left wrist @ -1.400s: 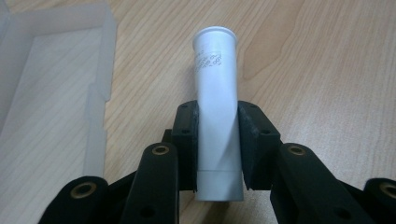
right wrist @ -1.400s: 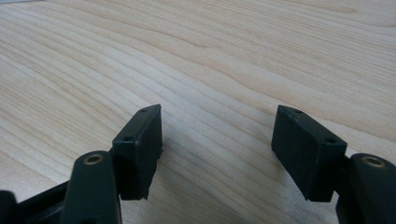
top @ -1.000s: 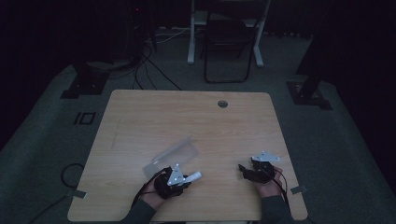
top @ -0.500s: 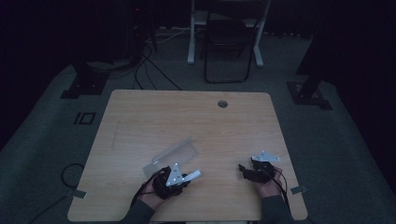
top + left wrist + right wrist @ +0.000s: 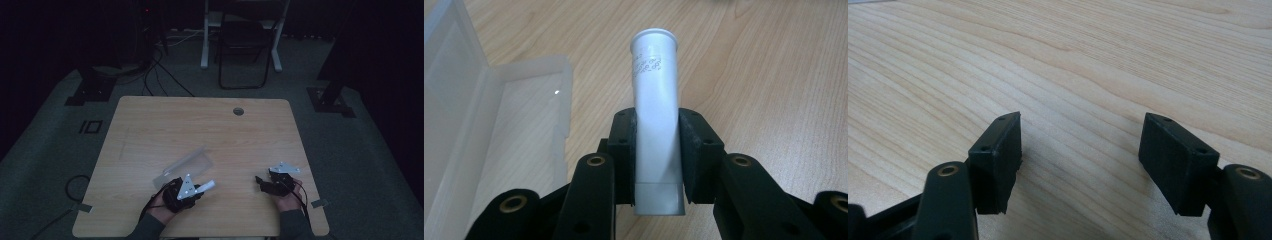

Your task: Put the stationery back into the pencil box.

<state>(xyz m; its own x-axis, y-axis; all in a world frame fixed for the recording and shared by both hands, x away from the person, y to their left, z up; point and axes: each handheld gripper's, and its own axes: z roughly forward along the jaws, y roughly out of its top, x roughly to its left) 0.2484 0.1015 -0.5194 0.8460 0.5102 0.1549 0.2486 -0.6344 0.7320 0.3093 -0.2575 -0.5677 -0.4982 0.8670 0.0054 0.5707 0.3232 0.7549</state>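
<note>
Barely anything shifts: the left gripper (image 5: 200, 188), jaws clamped on the white tube (image 5: 207, 185), edges slightly toward the near edge of the table (image 5: 150, 125), carrying the tube a touch farther from the clear case (image 5: 185, 165).

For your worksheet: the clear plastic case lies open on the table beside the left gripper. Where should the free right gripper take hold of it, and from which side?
Probably at the raised lid, across its thin free edge. The clear plastic case lies open, so that thin wall fits between jaws. The right gripper stands open with nothing between its jaws, so it should come in from the case's right. The left gripper is clamped on the white tube.
</note>
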